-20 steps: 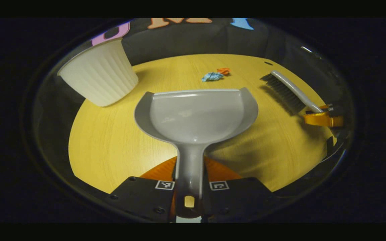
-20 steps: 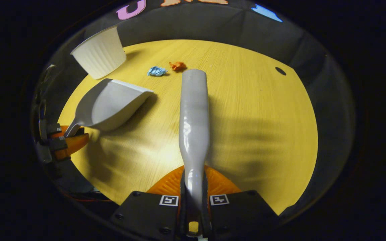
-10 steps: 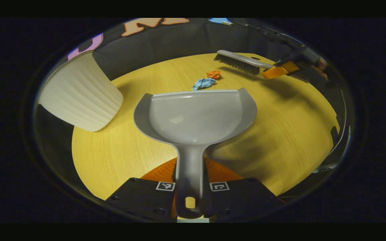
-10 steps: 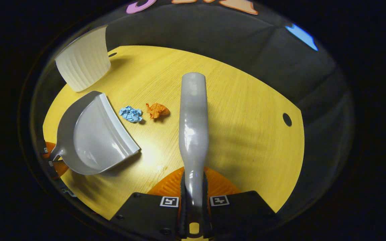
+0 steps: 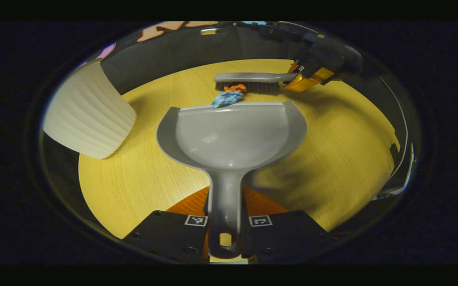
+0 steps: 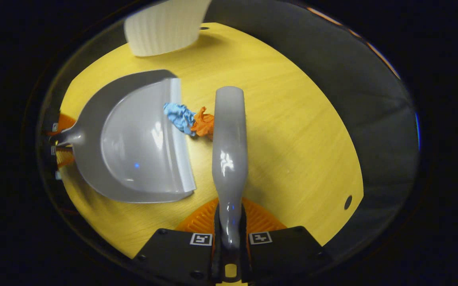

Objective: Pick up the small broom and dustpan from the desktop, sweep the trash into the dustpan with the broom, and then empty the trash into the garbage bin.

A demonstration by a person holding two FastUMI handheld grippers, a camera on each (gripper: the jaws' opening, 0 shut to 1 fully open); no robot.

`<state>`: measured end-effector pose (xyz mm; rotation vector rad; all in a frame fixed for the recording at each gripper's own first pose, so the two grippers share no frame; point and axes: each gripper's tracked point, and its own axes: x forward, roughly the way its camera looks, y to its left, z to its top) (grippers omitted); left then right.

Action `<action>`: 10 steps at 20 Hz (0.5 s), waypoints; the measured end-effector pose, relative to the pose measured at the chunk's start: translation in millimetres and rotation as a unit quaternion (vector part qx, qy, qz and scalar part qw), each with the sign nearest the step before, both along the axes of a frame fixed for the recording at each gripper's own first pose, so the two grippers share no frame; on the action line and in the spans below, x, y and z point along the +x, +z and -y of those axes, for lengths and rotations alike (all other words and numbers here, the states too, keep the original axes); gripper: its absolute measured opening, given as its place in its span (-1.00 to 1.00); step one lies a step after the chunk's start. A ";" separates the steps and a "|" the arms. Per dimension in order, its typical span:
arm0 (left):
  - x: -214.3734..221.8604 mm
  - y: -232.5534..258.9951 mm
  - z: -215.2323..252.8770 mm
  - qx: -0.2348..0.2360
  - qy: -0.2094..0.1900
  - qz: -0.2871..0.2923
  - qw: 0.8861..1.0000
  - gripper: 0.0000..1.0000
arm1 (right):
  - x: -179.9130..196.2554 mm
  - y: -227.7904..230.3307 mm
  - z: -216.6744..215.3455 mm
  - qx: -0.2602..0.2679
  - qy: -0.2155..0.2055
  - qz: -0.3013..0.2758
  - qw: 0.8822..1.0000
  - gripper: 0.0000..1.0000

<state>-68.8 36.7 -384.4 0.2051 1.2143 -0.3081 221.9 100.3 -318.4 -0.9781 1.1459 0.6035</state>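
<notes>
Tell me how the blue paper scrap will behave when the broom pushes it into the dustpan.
The blue paper scrap looks crumpled and thin, so probably very light and soft. Lying at the dustpan lip, it should slide in readily, though it may tumble or snag. The broom already touches the orange scrap beside it.

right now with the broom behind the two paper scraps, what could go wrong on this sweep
1. The blue scrap sits at the far end of the dustpan lip, so a skewed push could send it past the corner.
2. The orange scrap touches the broom head and could slip sideways around it.
3. If the left gripper tilts the dustpan, the lip may lift and let scraps slide under.
</notes>
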 end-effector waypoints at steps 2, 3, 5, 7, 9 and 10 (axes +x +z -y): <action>0.1 0.0 -0.8 0.001 -0.004 0.001 1.000 -0.53 | -12.3 1.7 -17.4 0.028 0.062 -0.028 0.997 -0.62; 0.3 0.2 -0.3 0.001 -0.004 0.004 1.000 -0.50 | -13.8 8.2 -24.2 0.049 0.073 -0.053 0.995 -0.62; 2.7 0.5 0.7 0.000 -0.003 0.012 1.000 -0.50 | -7.5 13.9 -29.8 0.081 0.068 -0.080 0.991 -0.62; 6.8 1.5 2.3 -0.007 0.012 0.030 0.999 -0.53 | 1.0 27.2 -33.8 0.150 0.021 -0.061 0.987 -0.61; 13.7 4.4 2.1 -0.006 0.029 0.061 0.998 -0.50 | 10.2 47.9 -28.1 0.245 -0.060 -0.021 0.967 -0.61; 17.6 7.4 5.3 -0.005 0.035 0.081 0.996 -0.53 | 13.7 60.2 -19.0 0.285 -0.096 -0.010 0.954 -0.61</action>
